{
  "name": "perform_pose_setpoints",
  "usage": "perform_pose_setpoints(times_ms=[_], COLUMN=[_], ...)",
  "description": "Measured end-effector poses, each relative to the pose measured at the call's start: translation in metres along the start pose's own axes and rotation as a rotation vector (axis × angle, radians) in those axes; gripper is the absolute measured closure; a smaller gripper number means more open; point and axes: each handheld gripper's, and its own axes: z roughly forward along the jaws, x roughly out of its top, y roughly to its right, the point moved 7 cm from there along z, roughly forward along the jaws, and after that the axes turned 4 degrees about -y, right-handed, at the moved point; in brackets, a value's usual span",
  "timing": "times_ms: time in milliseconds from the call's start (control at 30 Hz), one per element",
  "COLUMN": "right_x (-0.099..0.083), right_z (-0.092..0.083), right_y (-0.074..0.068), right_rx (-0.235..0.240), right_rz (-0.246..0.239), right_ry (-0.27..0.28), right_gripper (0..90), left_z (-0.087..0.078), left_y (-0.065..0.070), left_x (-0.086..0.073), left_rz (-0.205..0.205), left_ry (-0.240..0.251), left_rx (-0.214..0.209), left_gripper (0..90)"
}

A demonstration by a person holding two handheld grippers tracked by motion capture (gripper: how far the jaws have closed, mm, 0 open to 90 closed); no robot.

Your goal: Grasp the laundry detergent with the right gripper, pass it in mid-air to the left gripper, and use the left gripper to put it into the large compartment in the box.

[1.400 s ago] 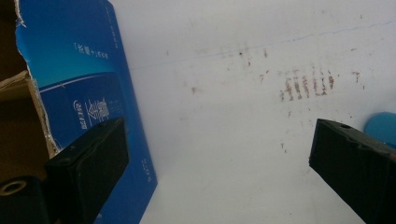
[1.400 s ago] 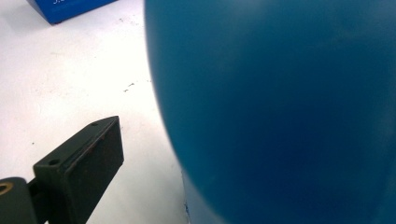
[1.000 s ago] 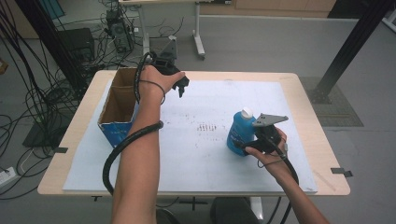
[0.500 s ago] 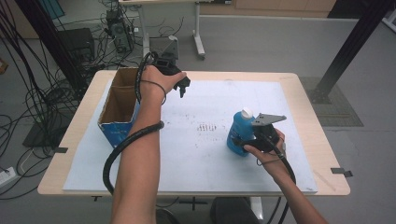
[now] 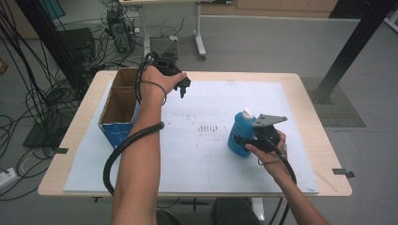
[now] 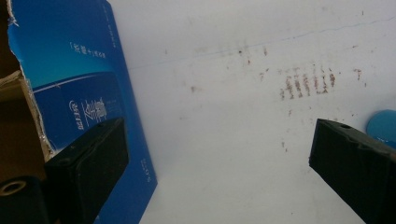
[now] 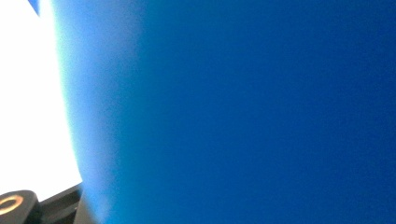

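The right gripper (image 5: 245,140) was clamped on the blue plastic bottle with the white cap (image 5: 241,131), its jaws having just been closing around the body. The bottle stood upright on the white sheet (image 5: 300,140) that covered the light wooden table (image 5: 324,140), right of the middle and near the person's side. In the right gripper view the bottle's blue wall (image 7: 243,112) lay hard against the lens.

The left gripper (image 5: 183,86) hung over the sheet's far part, its jaws spread wide with nothing between them. Just beside it to the left stood the open cardboard box with blue printed sides (image 5: 117,105), along the table's left edge; in the left gripper view the box's blue side (image 6: 84,93) lay close by one jaw.

Between box and bottle the sheet was bare apart from faint reddish marks (image 5: 208,127), leaving open room across the middle. The bottle stood well apart from the sheet's right and near edges.
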Motion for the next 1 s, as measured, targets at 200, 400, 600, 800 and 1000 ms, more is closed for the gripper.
perform_pose_setpoints(times_ms=[200, 400, 600, 800, 1000], right_x=[-0.0002, -0.0002, -0.0005, -0.0006, -0.0008], right_z=[-0.0001, -0.0001, -0.0003, -0.0003, -0.0003], right_y=[0.0000, -0.0001, 0.0000, 0.0001, 0.0003], right_rx=[0.001, 0.002, 0.002, 0.003, 0.005], right_rz=[-0.001, -0.002, -0.003, -0.006, -0.010], right_ry=[0.003, 0.005, 0.007, 0.008, 0.011], right_gripper=[41.8, 42.1, 42.4, 42.5, 42.7], left_z=[-0.0008, -0.0022, -0.0032, -0.0026, -0.0035], left_y=[0.0007, 0.0005, 0.0008, 0.0006, 0.0000], left_x=[-0.0002, -0.0007, -0.0001, -0.0001, -0.0002], left_rz=[-0.001, 0.000, -0.003, 0.000, -0.003], left_ry=[0.002, 0.002, 0.007, 0.001, 0.003], left_rx=[0.000, 0.002, 0.004, 0.004, 0.002], left_gripper=[5.4, 5.4, 5.4, 5.4, 5.5])
